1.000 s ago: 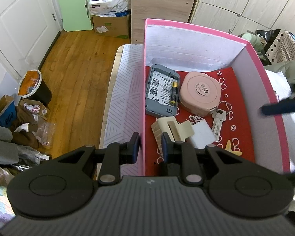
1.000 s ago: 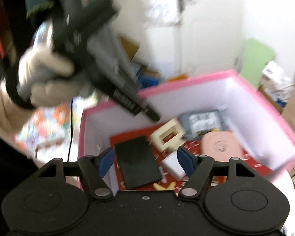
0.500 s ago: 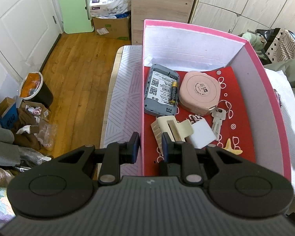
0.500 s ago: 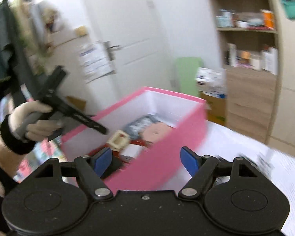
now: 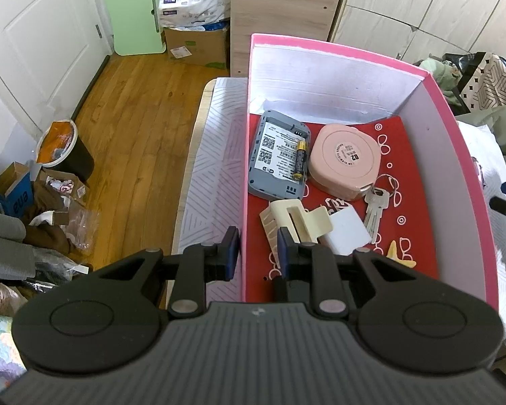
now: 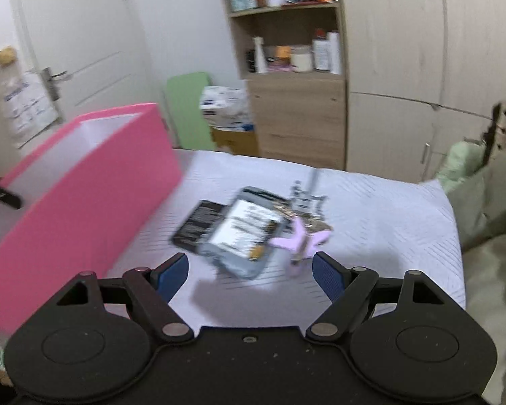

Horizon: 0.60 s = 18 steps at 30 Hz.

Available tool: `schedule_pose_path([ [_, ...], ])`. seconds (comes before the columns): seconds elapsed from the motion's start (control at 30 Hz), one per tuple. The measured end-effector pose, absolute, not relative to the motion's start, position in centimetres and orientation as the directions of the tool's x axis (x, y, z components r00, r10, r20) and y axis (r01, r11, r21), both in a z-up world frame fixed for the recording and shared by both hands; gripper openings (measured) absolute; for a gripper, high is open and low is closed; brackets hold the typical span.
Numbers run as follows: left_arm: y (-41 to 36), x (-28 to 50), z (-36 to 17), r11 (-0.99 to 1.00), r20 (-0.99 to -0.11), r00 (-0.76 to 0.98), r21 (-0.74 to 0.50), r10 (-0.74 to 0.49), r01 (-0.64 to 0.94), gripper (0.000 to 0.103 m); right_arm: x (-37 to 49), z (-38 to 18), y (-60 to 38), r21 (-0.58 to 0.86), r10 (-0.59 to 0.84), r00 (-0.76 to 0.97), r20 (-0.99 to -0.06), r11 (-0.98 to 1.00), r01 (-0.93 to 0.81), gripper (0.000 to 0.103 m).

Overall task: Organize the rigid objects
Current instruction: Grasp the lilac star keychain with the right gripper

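Note:
In the left wrist view a pink box [image 5: 337,50] with a red floor holds a grey device [image 5: 276,155] with a battery on it, a round pink case [image 5: 344,158], keys [image 5: 374,212], a cream hair clip [image 5: 293,222] and a white block [image 5: 349,234]. My left gripper [image 5: 257,253] is shut on the box's left wall. In the right wrist view my right gripper [image 6: 251,271] is open and empty above the bed. Just beyond it lie a black card [image 6: 199,224], a grey device [image 6: 243,231] and a lilac clip [image 6: 300,239], all blurred. The pink box [image 6: 84,182] stands to its left.
The box rests on a white patterned bed [image 6: 371,216]. Wooden floor with a bin [image 5: 64,148] and clutter lies left of the bed. A wardrobe [image 6: 404,67] and shelves stand behind. Green bedding [image 6: 489,195] lies to the right.
My right gripper has swung out of the box, rightwards over the bed to the loose objects. My left gripper has kept its hold on the box wall.

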<state>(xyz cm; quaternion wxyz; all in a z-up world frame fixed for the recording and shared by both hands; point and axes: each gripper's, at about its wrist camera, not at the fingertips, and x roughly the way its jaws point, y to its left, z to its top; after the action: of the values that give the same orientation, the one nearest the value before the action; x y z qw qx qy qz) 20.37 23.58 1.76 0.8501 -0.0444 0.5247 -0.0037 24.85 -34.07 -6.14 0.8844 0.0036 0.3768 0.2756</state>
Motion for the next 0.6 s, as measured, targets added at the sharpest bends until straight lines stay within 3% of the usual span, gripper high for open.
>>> schedule_pose_path([
  [0.17,23.6,20.5,1.8,0.996,-0.895,0.444,-0.078,-0.05,-0.043,0.022,26.7,-7.6,-35.2,0.231,0.47,0.573,-0.671,0.867,-0.441,0.082],
  [0.2,23.6,20.5,1.8,0.996,-0.896,0.442,-0.078,-0.051,-0.044,0.022,27.0,-7.8,-35.4,0.231,0.467,0.575,-0.671,0.87,-0.436,0.069],
  [0.23,23.6,20.6,1.8,0.996,-0.896,0.44,-0.081,-0.053,-0.046,0.022,27.1,-8.0,-35.5,0.222,0.464,0.569,-0.679,0.868,-0.444,0.044],
  [0.27,23.6,20.6,1.8,0.996,-0.896,0.44,-0.082,-0.053,-0.046,0.022,27.2,-8.1,-35.5,0.208,0.457,0.565,-0.687,0.869,-0.449,0.035],
  [0.4,23.6,20.6,1.9,0.996,-0.896,0.44,-0.082,-0.054,-0.045,0.024,27.6,-8.3,-35.3,0.16,0.43,0.578,-0.694,0.874,-0.458,0.034],
  [0.6,23.5,20.5,1.8,0.996,-0.894,0.444,-0.079,-0.051,-0.046,0.025,27.9,-8.8,-34.2,0.112,0.422,0.57,-0.705,0.86,-0.499,0.049],
])
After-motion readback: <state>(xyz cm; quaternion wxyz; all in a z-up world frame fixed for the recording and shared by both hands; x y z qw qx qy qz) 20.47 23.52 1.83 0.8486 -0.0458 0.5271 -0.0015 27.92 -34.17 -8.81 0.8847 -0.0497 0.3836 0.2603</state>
